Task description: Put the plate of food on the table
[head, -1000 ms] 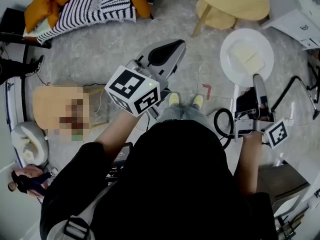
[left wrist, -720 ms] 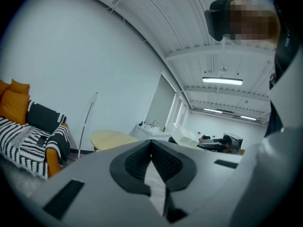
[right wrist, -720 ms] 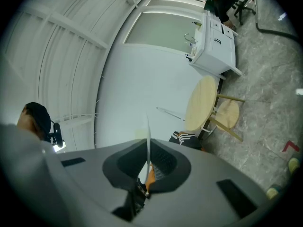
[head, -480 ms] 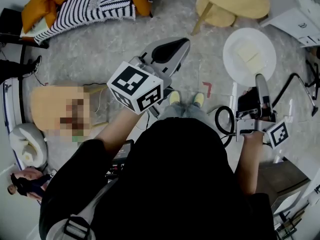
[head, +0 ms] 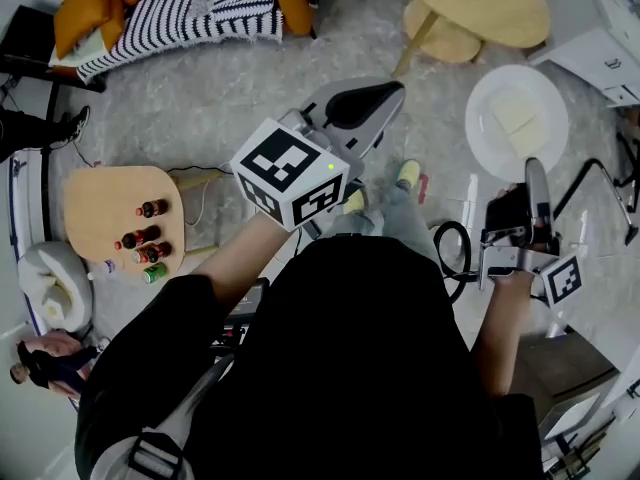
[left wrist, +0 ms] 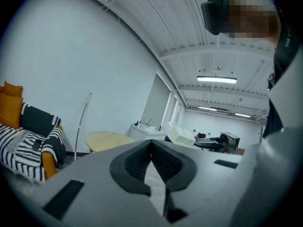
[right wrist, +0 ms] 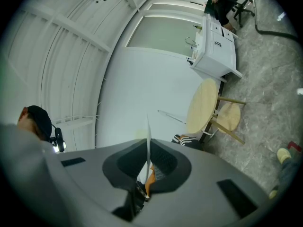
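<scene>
A white plate [head: 517,123] carrying pale flat slices of food [head: 517,120] hangs over the floor at the right of the head view. My right gripper [head: 537,168] is shut on its near rim. In the right gripper view the plate [right wrist: 148,126] shows edge-on as a thin white line pinched between the pads of the right gripper [right wrist: 148,143]. My left gripper [head: 380,96] is raised in the middle, shut and holding nothing; its pads meet at the tips in the left gripper [left wrist: 151,143] view. The round wooden table [head: 480,3] stands ahead of the plate.
A wooden stool [head: 440,38] sits under the round table. A white cabinet [head: 600,28] is at the far right. A low table with bottles [head: 110,213] is at the left, and a sofa with a striped blanket [head: 190,8] at the top left. A black cable [head: 450,253] loops on the floor.
The person has stepped forward. The plate and the right gripper have drifted right and a little toward the round table; the left gripper has also moved right.
</scene>
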{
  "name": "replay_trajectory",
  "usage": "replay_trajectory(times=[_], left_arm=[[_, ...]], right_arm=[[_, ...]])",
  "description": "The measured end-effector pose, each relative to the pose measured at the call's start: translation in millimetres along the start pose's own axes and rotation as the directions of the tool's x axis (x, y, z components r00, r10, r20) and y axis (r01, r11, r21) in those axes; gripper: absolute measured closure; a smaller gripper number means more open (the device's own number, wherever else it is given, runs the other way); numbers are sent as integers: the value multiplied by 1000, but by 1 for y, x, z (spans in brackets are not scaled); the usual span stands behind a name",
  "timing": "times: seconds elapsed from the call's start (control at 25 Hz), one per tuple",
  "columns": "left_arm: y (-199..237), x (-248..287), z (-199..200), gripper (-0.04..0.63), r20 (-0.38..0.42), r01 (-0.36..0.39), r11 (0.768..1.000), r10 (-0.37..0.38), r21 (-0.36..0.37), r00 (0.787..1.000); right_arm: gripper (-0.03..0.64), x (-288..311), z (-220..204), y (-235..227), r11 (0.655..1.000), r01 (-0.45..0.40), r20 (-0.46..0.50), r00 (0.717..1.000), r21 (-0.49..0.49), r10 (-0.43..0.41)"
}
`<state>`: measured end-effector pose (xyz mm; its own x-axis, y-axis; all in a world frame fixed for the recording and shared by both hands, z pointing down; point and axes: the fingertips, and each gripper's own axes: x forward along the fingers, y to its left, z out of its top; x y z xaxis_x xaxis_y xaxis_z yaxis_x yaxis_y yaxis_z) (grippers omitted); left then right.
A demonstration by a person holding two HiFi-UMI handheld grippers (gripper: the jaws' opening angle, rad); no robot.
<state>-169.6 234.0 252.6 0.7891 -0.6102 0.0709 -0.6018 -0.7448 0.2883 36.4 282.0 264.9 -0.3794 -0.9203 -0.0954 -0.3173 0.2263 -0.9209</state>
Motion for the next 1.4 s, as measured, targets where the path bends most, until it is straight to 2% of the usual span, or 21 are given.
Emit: replay_trajectory(times=[0.12, 0.28, 0.52, 0.72, 0.88, 1.04, 1.4], left_arm=[[6, 13, -1, 589, -17, 7, 1000, -7, 6, 1000], [22, 49, 1, 589, -28, 7, 1000, -7, 3, 1000], [39, 72, 6, 589, -38, 2, 1000, 0, 31, 999], [88, 177, 19, 589, -56, -5, 999, 7, 42, 998], [123, 240, 36, 589, -75, -18, 999, 21, 40, 997], [147, 291, 48, 589, -88, -27, 999, 30, 35, 996], [204, 378, 78, 589, -102, -122, 991, 126, 49, 987]], right_arm=[[598, 10, 5, -11, 1000, 1, 10, 1000, 17, -1], [598, 34, 33, -38, 999, 34, 22, 999, 19, -34], [597, 54, 53, -48, 1000, 14, 35, 999, 20, -14], [598, 133, 125, -102, 999, -2, 27, 1000, 33, 1], [598, 192, 164, -128, 1000, -9, -5, 1000, 30, 9], [597, 230, 199, -150, 998, 5, -20, 1000, 57, -4], [598, 322, 259, -203, 994, 31, -114, 993, 108, -18]])
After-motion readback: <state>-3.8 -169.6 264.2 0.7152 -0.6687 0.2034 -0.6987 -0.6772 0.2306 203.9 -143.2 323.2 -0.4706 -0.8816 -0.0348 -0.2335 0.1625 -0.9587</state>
